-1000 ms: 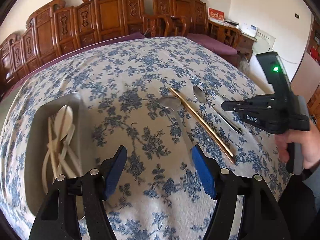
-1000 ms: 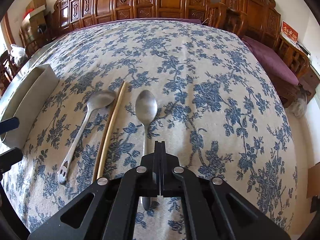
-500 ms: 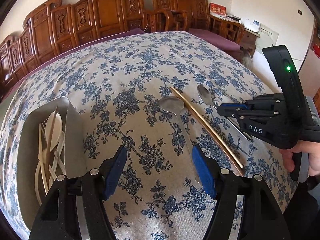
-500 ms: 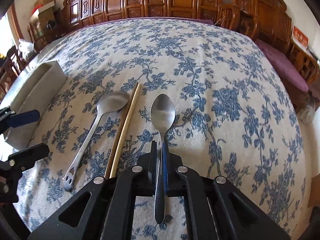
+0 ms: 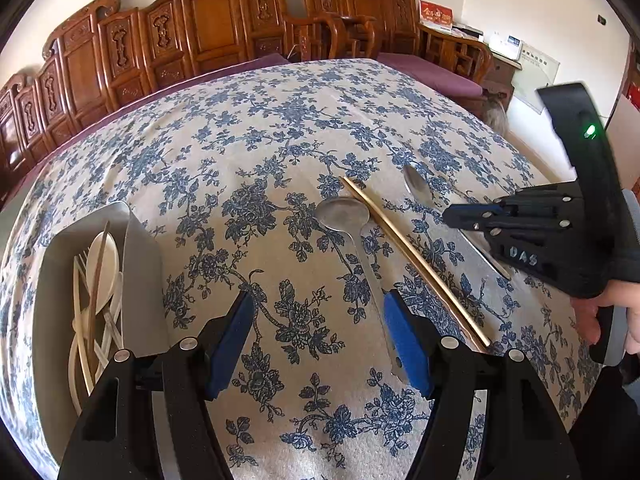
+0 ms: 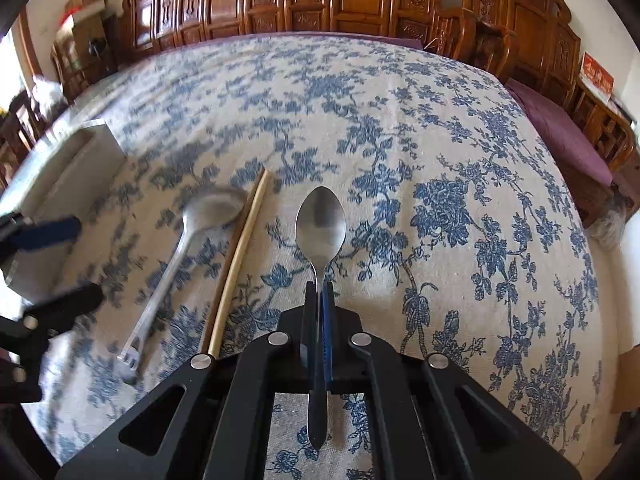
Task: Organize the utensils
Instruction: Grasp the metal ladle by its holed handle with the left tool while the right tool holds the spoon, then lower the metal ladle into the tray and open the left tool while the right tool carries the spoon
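While both wrist views look across the same flowered cloth, these are the things on it, largest first.

Counter: the counter (image 5: 280,128) wears a cream cloth printed with blue flowers; carved wooden chairs (image 5: 208,28) line the wall behind it.

Tray: a pale grey tray (image 5: 140,264) sits at the left side of the counter, holding cream-coloured utensils (image 5: 102,264) with a thin brown stick lying among them.

Left tongs: the left tongs (image 5: 318,336) hang above the cloth with their blue pads (image 5: 230,340) wide apart and nothing between them; the handle of the ladle spoon runs just beside the right-hand pad.

Right tongs: the right tongs (image 6: 318,304) are closed tight on the handle of the steel spoon, seen from the side in the left wrist view at (image 5: 468,216), with a hand (image 5: 612,312) wrapped round the grip.

Chopsticks: a pair of golden chopsticks (image 5: 412,256) lies slantwise on the cloth, between the two spoons and touching each other along their length.

Ladle spoon: a metal ladle spoon (image 5: 344,214) lies flat on the cloth just left of the chopsticks, bowl toward the far side, its cut-out handle end near the left tongs.

Steel spoon: the steel spoon (image 6: 320,226) juts forward from the right tongs, bowl up and away from the holder; its handle tip pokes out behind the pads. It sits to the right of the chopsticks, well apart from the tray.
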Tool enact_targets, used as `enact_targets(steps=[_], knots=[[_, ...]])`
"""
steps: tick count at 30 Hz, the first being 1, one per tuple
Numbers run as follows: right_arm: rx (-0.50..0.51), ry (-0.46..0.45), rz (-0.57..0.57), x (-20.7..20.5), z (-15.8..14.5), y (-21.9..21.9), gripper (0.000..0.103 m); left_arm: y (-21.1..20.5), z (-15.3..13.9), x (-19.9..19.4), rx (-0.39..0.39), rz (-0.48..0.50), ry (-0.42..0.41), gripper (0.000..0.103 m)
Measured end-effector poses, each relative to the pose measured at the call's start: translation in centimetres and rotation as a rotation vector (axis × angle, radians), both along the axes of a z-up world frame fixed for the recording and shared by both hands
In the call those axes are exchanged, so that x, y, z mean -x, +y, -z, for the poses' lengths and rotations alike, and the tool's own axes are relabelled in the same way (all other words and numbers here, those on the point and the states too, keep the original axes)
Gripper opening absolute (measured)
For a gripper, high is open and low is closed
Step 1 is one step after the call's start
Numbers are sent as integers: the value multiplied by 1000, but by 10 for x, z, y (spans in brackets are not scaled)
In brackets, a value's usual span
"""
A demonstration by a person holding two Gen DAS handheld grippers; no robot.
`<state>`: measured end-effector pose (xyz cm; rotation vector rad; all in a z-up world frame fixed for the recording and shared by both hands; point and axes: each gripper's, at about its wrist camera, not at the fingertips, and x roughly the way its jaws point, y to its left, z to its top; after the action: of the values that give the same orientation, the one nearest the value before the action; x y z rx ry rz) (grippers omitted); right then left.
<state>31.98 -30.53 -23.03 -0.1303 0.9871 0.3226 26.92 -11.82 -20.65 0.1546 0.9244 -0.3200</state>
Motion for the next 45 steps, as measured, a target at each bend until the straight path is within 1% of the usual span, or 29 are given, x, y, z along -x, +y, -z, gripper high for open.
enact_targets(steps=[5,9,11,13,15,17,18,23,26,27,29,31,35,45], knots=[[-9,-26,-3,3,-8,-1,4,-3,3,-1,-7,3,6,65],[-18,-29,22,4,-10,-10,4,-8,8,-7,-1,10,23,64],[-18,-30,37,4,-10,-15,4,-13,11,-12,8,15,33,60],[-21,-30,43,5,-10,-18,4,-19,12,-17,12,23,38,52],[-20,-30,44,6,-9,-20,4,-24,14,-21,14,29,42,46],[-22,-30,43,6,-9,-21,4,-30,16,-26,15,37,47,37],[-24,-31,41,7,-9,-21,4,-33,19,-28,9,42,55,31],[-25,-33,33,8,-10,-18,4,-41,26,-33,-4,47,73,24],[-27,-36,26,10,-12,-16,4,-41,28,-34,-11,41,73,16],[-28,-36,25,10,-12,-16,4,-41,29,-34,-7,43,76,9],[-31,-37,21,11,-13,-14,4,-39,29,-35,-3,43,82,8],[-34,-38,17,12,-14,-14,4,-37,28,-34,-9,43,87,5],[-41,-44,4,15,-17,-9,4,-29,24,-30,-11,39,85,5],[-59,-68,-24,24,-27,2,4,-3,-2,-17,-13,9,28,5]])
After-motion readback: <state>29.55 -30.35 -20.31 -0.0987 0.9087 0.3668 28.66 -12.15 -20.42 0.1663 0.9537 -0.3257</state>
